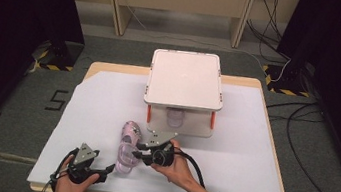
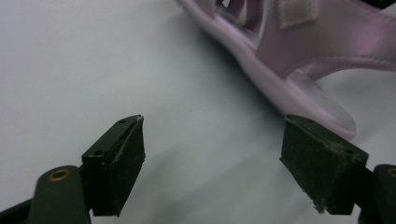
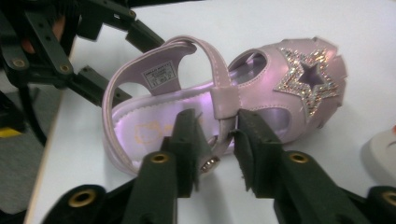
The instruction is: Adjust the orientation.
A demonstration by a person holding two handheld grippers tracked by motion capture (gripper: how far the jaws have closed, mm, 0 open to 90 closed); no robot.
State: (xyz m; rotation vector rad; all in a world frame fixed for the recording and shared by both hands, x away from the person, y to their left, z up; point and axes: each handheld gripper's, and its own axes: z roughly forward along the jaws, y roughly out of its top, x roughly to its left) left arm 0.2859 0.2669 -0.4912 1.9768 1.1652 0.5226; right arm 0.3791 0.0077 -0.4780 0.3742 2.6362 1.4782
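The table (image 1: 251,153), covered by a white sheet, carries the whole work area. The two-level rack (image 1: 186,80) stands toward the far side of it and serves as the reference landmark. Its flat top is bare; a second pink sandal (image 1: 174,117) appears to rest on the lower level, under the top plate, though detail there is too small to confirm.

The pink sandal (image 3: 219,102) in hand lies on the sheet just in front of the rack, toward the person, with the star-decorated toe pointing at the rack and the heel toward the table's near edge. This orientation likely suits a straight push or lift onto the lower level beside its mate.

The right gripper (image 3: 217,135) sits in front of the rack, at the sandal's side. Its jaws are clamped on the sandal's side strap near the buckle, a thin part narrow enough for the jaws to span.

The left gripper (image 2: 212,154) rests farther from the rack, near the table's front edge and just off the sandal's heel. Its jaws stand wide apart and hold nothing; the sandal's sole edge lies just beyond the tips, apart from them. This position probably serves as standby support for steadying the heel.
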